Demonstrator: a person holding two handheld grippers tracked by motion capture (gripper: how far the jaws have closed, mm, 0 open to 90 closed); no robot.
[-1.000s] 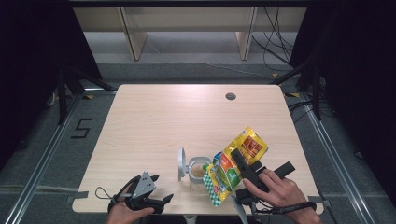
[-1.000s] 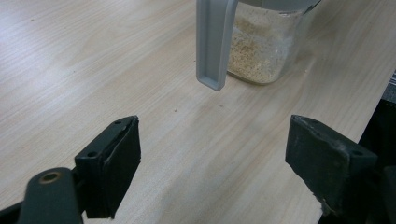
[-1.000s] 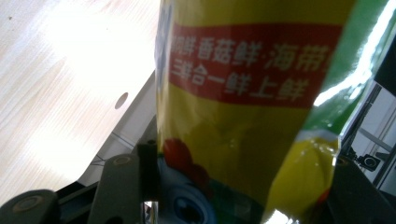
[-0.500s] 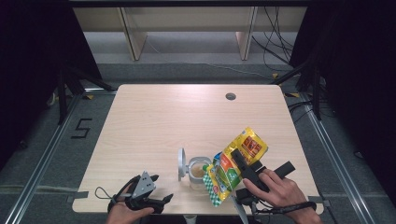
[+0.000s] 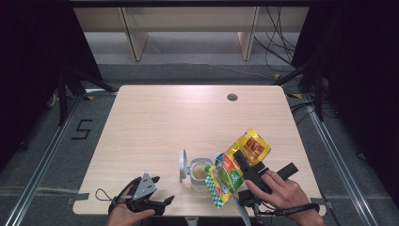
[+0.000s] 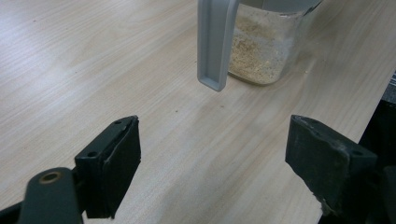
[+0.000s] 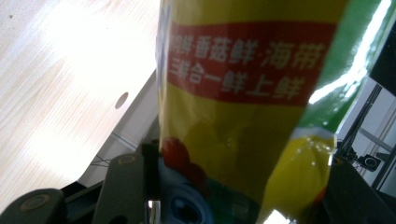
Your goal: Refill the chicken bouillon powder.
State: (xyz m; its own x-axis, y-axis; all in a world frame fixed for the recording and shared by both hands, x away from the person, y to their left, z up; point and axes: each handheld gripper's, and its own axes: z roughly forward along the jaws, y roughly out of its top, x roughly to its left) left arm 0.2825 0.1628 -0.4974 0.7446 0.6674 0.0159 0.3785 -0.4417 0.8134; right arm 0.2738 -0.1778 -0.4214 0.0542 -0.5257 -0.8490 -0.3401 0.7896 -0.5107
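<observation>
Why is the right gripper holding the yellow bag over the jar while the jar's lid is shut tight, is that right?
Not quite: the lid is flipped open, standing up at the side of the jar, as the high view shows. The rest holds: the right gripper has its jaws clamped on the yellow bag, tipped over the jar, which has pale powder inside.

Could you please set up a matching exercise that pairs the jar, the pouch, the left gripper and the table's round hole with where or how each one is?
Things:
1. clear jar
2. yellow-green pouch
3. left gripper
4. round hole

States:
A. jaws open, nothing between them
B. tilted over the jar, clamped in the right gripper
C. far right part of the table
D. lid swung open, pale granules inside

Pairs: 1-D, 2-B, 3-A, 4-C
</observation>
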